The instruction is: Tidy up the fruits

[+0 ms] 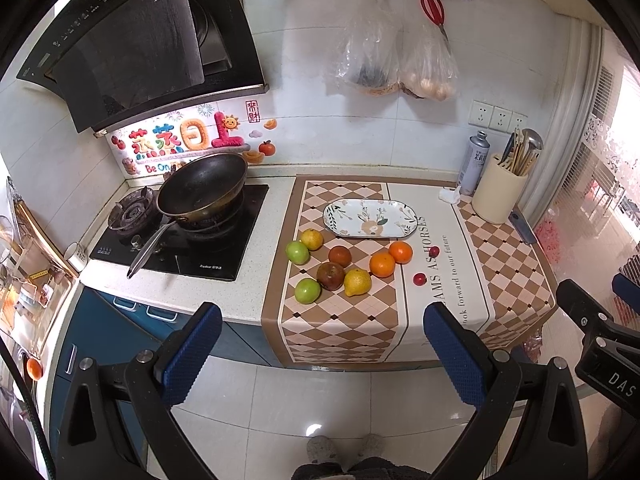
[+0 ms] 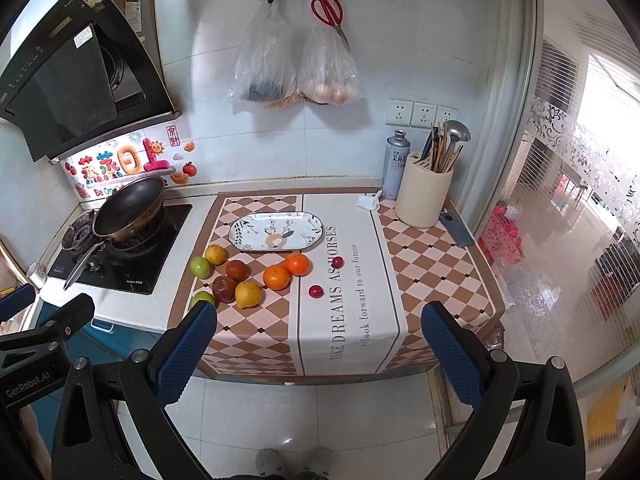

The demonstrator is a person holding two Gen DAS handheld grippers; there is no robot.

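Left gripper (image 1: pixel 324 356): hovering off the front edge of the counter (image 1: pixel 248 216), out over the floor, touching nothing.
Left jaws: standing wide apart, blue pads (image 1: pixel 192 354) facing each other, nothing between them.
Right gripper (image 2: pixel 320 354): hovering beside the left one, also short of the counter's front edge.
Right jaws: spread wide, holding nothing.
Person: standing before the counter, feet (image 2: pixel 294 462) showing below the grippers.

— Was the front of the surface (image 2: pixel 352 344) free?
— Yes, bare cloth lay before the fruit cluster (image 2: pixel 248 276).
— And behind?
— The plate (image 2: pixel 276 230) blocked centre; the utensil holder (image 2: pixel 423 194) stood back right.
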